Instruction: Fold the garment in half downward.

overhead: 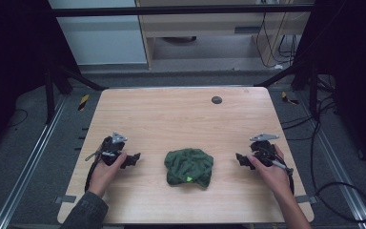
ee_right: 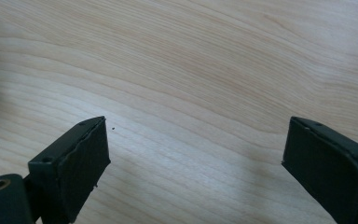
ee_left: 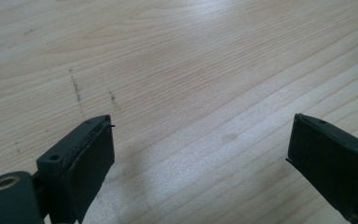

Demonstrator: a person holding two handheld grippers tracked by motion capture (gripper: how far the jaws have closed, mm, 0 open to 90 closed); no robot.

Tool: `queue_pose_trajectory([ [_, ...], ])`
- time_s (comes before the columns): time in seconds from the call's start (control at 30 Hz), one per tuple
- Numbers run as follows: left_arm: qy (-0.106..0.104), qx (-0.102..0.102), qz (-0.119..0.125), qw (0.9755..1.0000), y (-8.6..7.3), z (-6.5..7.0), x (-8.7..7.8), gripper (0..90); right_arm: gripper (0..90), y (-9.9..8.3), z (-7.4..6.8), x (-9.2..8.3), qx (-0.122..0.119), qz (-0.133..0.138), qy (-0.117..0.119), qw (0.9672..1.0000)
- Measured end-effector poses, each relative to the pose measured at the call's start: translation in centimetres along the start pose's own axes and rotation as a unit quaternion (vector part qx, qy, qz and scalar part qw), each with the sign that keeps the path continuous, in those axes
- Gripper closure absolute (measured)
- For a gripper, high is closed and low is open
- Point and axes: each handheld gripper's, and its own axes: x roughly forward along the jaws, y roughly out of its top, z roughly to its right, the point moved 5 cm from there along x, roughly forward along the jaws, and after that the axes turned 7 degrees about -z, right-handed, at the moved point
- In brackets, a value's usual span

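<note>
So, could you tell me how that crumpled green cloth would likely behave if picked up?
The green cloth lies bunched in soft folds, so it is probably floppy and would drape. It looks light, and being fabric, unlikely to roll or break.

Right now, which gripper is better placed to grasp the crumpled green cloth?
Neither clearly: the green cloth lies midway between the left gripper and the right gripper. Both are open, aimed inward.
</note>
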Motion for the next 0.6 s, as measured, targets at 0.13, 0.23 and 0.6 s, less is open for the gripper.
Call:
queue_pose_trajectory([
  [0.13, 0.006, -0.004, 0.000, 1.0000, -0.3, -0.4, 0.5, 6.8, 7.4, -0.2, 0.7, 0.3, 0.013, -0.005, -0.007, 0.9999],
  [0.23, 0.005, -0.009, -0.003, 0.9999, -0.5, -0.6, 0.7, 6.9, 7.3, -0.3, 1.1, 0.7, 0.021, -0.005, -0.008, 0.9997],
  [0.6, -0.002, -0.023, 0.003, 0.9997, -0.9, -0.9, 1.3, 4.4, 6.1, -0.3, 1.3, 1.7, 0.040, -0.002, -0.018, 0.9990],
])
